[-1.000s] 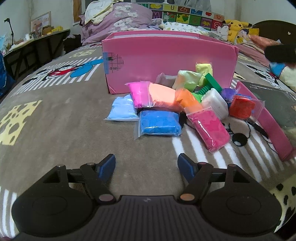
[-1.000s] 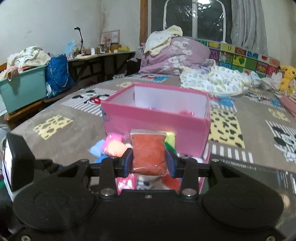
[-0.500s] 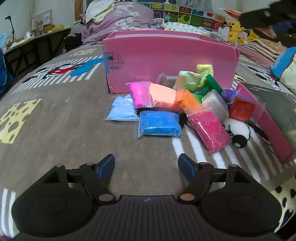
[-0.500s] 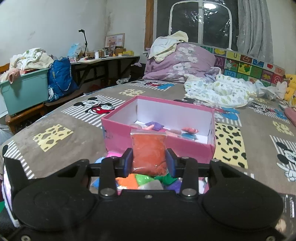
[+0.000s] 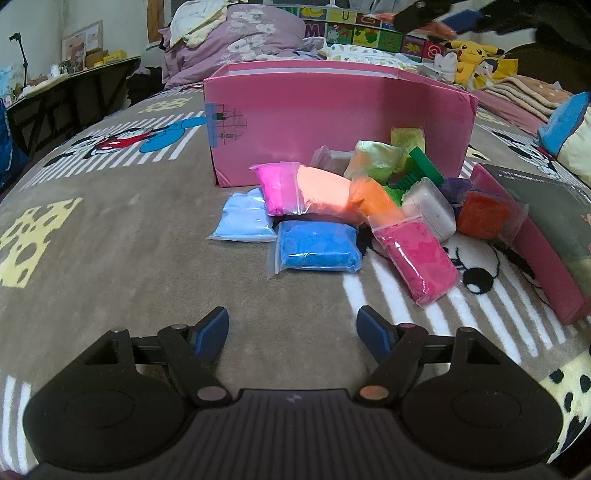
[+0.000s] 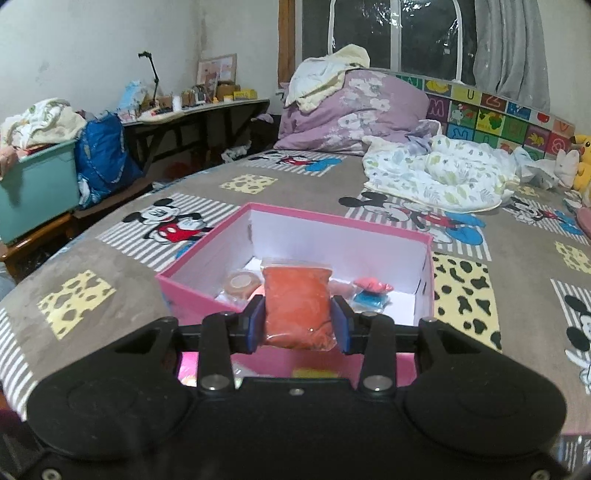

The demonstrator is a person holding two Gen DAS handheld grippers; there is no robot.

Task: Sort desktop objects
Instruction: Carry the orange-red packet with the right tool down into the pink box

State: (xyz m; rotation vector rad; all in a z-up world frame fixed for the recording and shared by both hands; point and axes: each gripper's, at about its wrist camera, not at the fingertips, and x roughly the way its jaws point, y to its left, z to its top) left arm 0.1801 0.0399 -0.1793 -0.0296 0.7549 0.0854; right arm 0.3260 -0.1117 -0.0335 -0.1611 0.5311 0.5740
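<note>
A pink box [image 5: 332, 118] stands on the bed, with a pile of clay bags in front of it: a blue bag [image 5: 317, 249], a light blue bag [image 5: 242, 221], a magenta bag [image 5: 417, 260], a red-orange bag [image 5: 484, 218] and others. My left gripper [image 5: 293, 330] is open and empty, low over the bedspread in front of the pile. My right gripper [image 6: 297, 325] is shut on an orange-red clay bag [image 6: 297, 304] and holds it above the near edge of the open pink box [image 6: 424, 295], which holds several small items. The right gripper also shows in the left wrist view [image 5: 436, 14], top right.
The pink box lid [image 5: 543, 258] lies right of the pile. A clear plastic case [image 5: 430, 210] and a green block [image 5: 426, 166] sit in the pile. Bedding [image 6: 354, 110] and a plush toy [image 5: 476, 59] lie beyond the box. A desk [image 6: 199, 110] stands left.
My right gripper has risen and moved forward with the orange-red bag, from in front of the box to above its near edge. The left gripper has stayed still.
</note>
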